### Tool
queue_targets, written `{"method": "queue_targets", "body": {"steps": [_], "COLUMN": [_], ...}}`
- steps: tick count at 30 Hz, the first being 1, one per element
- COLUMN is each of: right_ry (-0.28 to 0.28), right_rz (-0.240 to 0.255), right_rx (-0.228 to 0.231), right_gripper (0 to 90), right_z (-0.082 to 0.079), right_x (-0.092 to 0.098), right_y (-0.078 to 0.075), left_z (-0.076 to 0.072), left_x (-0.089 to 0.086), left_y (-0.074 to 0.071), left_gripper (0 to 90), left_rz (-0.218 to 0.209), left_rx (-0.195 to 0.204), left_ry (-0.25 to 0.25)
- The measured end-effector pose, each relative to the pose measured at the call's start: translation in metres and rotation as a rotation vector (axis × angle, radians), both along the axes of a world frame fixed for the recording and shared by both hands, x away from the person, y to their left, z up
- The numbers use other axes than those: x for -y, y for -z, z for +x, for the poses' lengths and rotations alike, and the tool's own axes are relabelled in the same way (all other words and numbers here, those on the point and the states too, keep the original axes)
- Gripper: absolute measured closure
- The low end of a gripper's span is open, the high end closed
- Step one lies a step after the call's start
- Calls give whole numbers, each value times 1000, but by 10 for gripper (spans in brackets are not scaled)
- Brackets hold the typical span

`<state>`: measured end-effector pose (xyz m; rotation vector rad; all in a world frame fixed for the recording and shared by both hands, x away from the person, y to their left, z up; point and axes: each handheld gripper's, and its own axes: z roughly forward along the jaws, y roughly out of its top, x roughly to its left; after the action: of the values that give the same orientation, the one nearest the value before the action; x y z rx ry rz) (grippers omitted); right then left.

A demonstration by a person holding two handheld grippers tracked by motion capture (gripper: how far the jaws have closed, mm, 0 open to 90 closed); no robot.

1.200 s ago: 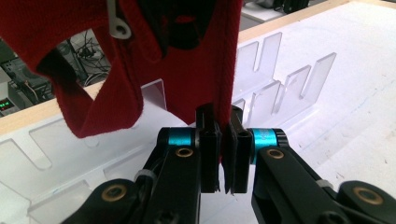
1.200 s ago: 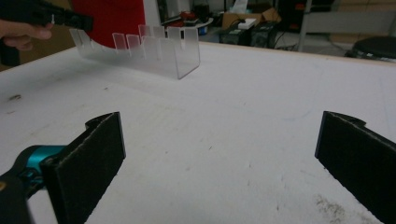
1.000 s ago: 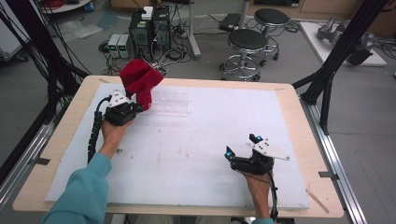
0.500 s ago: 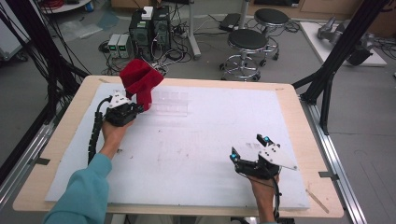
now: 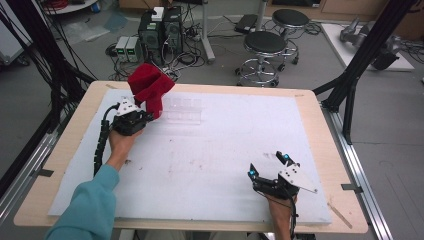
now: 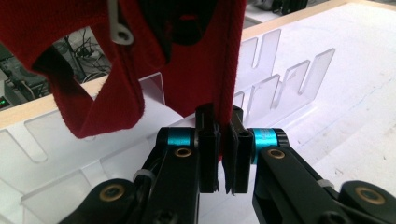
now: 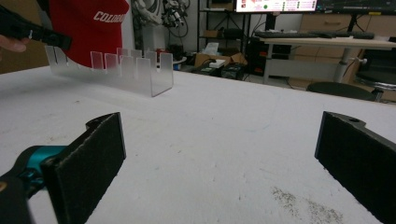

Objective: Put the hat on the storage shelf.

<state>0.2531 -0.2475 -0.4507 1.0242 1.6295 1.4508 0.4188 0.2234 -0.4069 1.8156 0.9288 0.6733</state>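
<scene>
Gripping the edge of a red fabric baseball cap (image 5: 149, 89), the left gripper (image 5: 145, 116) sits at the far left of the white-covered wooden surface (image 5: 220, 145), its jaws pressed together on the cloth. In the left gripper view the black pads pinch a seam of the cap (image 6: 187, 56), which hangs above and in front of them, with a metal strap buckle (image 6: 120, 32) showing near the top. The cap is lifted off the surface and hangs over the left end of a clear acrylic slotted rack (image 5: 182, 110), which stands on the surface just beside the left gripper; whether the cap touches the rack cannot be told. In the right gripper view the cap (image 7: 88, 23) shows white lettering and sits behind the rack's (image 7: 126, 70) upright clear tabs.

The right gripper (image 5: 268, 166) is low over the near right part of the surface, well apart from the cap and rack. Its jaws are spread wide with nothing between them, and the right gripper view looks past them across bare white surface (image 7: 224, 140) toward the rack.
</scene>
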Motion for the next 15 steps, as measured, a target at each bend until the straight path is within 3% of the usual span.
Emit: {"method": "queue_targets", "body": {"steps": [2,3,5,10,14,15], "right_ry": [-2,-1,-2,-3,-3,-4], "right_rz": [4,5,3,3,19,19], "right_rx": [-5,4,6,5,3,7], "right_gripper": [6,6,6,6,6,6], "right_z": [0,0,-1,-1,-1,-1], "right_x": [0,1,1,1,2,2], "right_y": [1,1,1,1,1,2], "left_z": [0,1,0,-2,-2,-2], "left_x": [1,2,3,5,4,1], "left_y": [2,3,4,2,4,3], "left_gripper": [818,745,692,587,390,342], "left_rz": [3,10,15,9,-9,13], "left_rx": [-24,-35,-50,-54,-95,-113], "left_ry": [0,-9,0,-10,-31,-23]}}
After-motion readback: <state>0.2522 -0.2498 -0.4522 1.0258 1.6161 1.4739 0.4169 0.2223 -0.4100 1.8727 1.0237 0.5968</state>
